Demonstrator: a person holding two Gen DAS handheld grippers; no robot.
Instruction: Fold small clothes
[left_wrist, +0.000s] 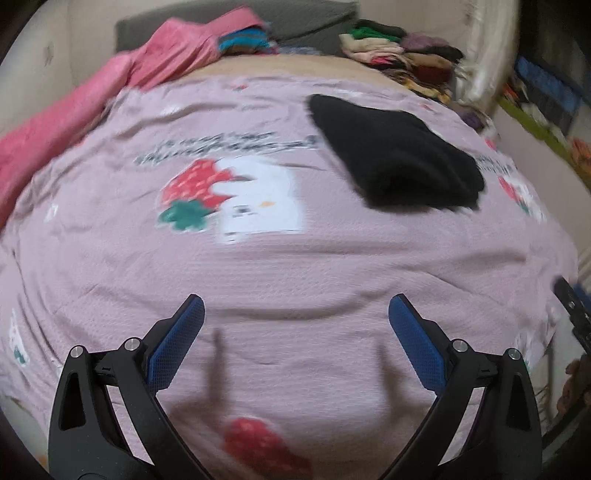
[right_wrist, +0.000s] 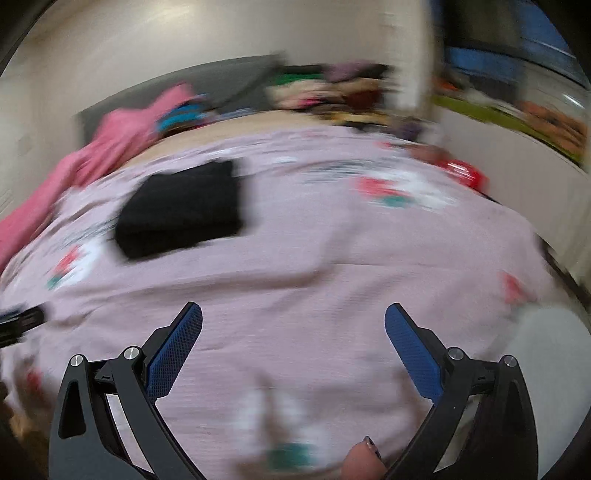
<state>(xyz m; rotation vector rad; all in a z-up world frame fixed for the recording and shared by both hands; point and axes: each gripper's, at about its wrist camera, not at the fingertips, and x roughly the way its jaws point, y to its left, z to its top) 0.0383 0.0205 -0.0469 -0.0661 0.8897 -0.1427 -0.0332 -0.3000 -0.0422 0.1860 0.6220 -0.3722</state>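
Lying folded on the pink sheet (left_wrist: 258, 266), the black garment (left_wrist: 395, 155) sits toward the bed's far right, bare sheet all around it. Both hand-held grippers, left (left_wrist: 295, 314) and right (right_wrist: 293, 319), hover wide open, empty, over bare sheet.

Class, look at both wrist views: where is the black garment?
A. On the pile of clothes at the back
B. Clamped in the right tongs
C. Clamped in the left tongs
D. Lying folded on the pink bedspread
D: the black garment lies folded on the bedspread; both tongs are open and empty.
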